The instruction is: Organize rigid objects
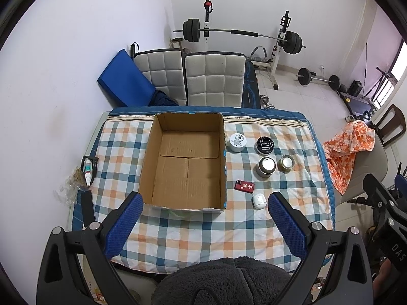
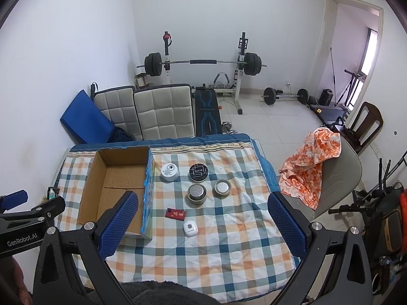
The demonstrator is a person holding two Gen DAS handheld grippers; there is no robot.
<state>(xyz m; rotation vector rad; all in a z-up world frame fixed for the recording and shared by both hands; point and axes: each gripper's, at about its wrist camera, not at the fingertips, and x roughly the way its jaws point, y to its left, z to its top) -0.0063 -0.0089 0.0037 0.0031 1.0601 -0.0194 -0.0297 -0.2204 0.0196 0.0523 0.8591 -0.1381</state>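
Observation:
An open, empty cardboard box (image 1: 187, 162) (image 2: 119, 185) stands on the checked tablecloth (image 1: 203, 231) (image 2: 216, 236). To its right lie a white jar (image 1: 237, 142) (image 2: 170, 172), a black jar (image 1: 265, 145) (image 2: 198, 172), a silver tin (image 1: 266, 167) (image 2: 196, 194), a gold-rimmed tin (image 1: 287, 163) (image 2: 222, 188), a red packet (image 1: 244, 186) (image 2: 175, 214) and a small white case (image 1: 259, 201) (image 2: 190, 228). My left gripper (image 1: 205, 199) is open and empty above the table's near edge. My right gripper (image 2: 203, 199) is open and empty, above the near side.
A black holder with a white tube (image 1: 88, 169) sits at the table's left edge. Two padded chairs (image 1: 190, 76) stand behind the table. A chair with an orange cloth (image 2: 315, 167) stands to the right. A weight bench and barbells (image 2: 203, 63) fill the back.

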